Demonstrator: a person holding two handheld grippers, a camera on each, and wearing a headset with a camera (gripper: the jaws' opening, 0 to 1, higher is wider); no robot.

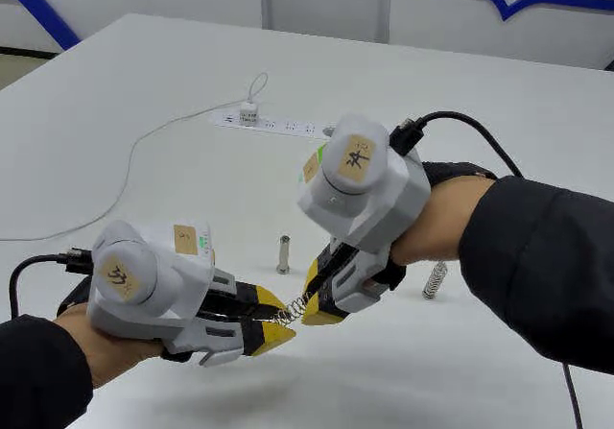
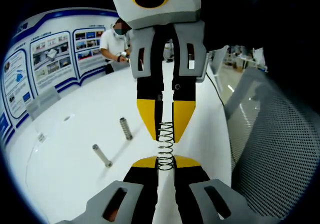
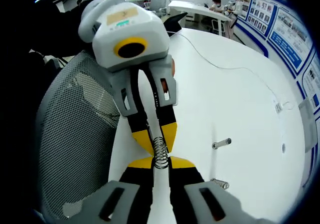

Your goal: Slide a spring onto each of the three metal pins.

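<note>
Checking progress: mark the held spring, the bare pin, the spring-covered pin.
held spring (image 2: pixel 165 144): left gripper view, middle coils.
bare pin (image 1: pixel 283 254): head view, mid-shaft.
spring-covered pin (image 1: pixel 435 280): head view, its coils.

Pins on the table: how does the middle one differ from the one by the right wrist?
The middle pin is bare; the right pin carries a spring coiled along it. The middle pin stands in the open; the right pin sits close beside the right hand. Both are metal and rest on the white table.
</note>
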